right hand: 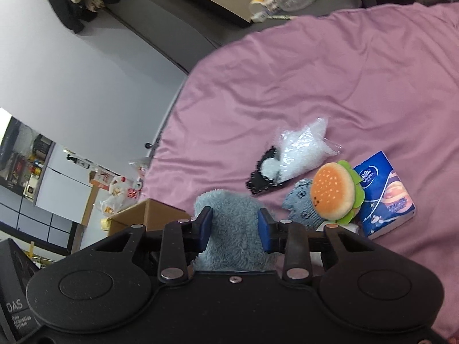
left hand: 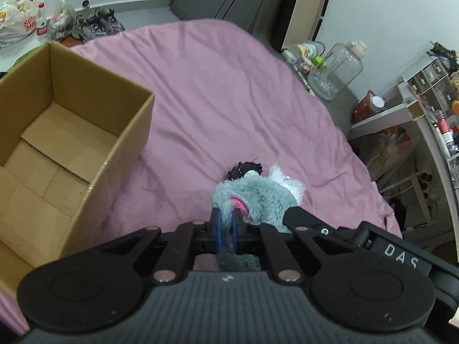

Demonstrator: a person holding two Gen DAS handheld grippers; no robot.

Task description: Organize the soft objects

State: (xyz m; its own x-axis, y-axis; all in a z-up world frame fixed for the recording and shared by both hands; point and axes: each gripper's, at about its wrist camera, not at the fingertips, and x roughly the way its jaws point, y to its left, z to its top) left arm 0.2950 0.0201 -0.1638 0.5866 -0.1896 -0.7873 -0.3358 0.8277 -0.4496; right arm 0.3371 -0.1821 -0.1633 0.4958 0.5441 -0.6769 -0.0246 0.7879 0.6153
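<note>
Both grippers grip one grey-blue plush toy (left hand: 255, 197) above the pink bedsheet (left hand: 215, 86). Left gripper (left hand: 226, 230): blue pads pressed nearly together, pinching a thin fold of the plush. Right gripper (right hand: 235, 226): jaws partly closed, pads pressing on both sides of the plush body. Open cardboard box (left hand: 129, 143) stands on the sheet at 9 o'clock in the left wrist view. In the right wrist view, at 2 o'clock of the gripper: burger plush (right hand: 335, 190), blue tissue pack (right hand: 384, 192), bagged white item (right hand: 301, 146), patterned blue plush (right hand: 301, 203).
</note>
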